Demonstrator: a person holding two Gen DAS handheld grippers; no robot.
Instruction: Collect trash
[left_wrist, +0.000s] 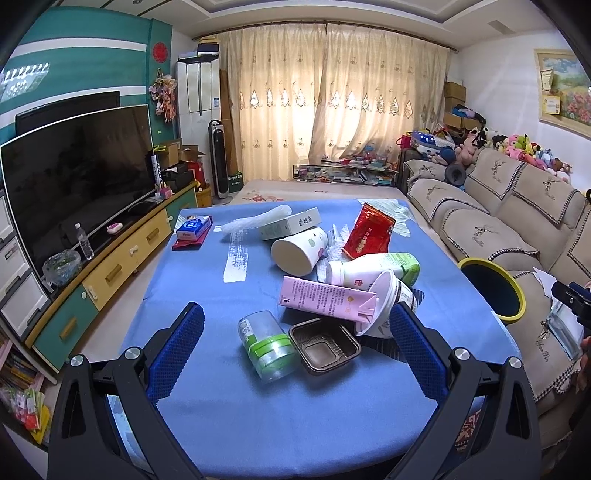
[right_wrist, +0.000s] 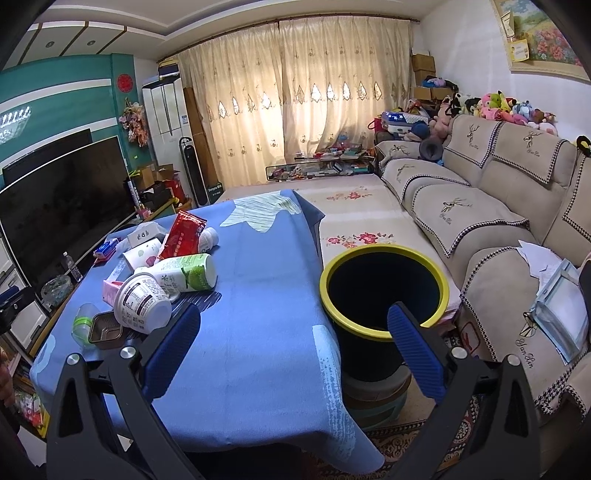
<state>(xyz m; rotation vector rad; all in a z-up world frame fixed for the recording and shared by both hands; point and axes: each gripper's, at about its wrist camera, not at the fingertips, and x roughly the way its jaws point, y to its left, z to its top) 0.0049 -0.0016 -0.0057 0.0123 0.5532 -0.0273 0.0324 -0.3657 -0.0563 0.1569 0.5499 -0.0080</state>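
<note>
Your left gripper (left_wrist: 295, 336) and right gripper (right_wrist: 293, 334) hung spread and empty; trash (left_wrist: 343, 273) lay piled left of the bin (right_wrist: 384, 288), nothing collected. Next, you needed one piece gripped.

Backlit curtains (left_wrist: 332, 99), beige sofa (left_wrist: 509, 206), television (left_wrist: 74, 177).

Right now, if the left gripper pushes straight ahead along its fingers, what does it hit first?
Probably the clear jar with green tape and the brown plastic tray beside it; both lie between the open left gripper fingers. Depth is uncertain.
</note>
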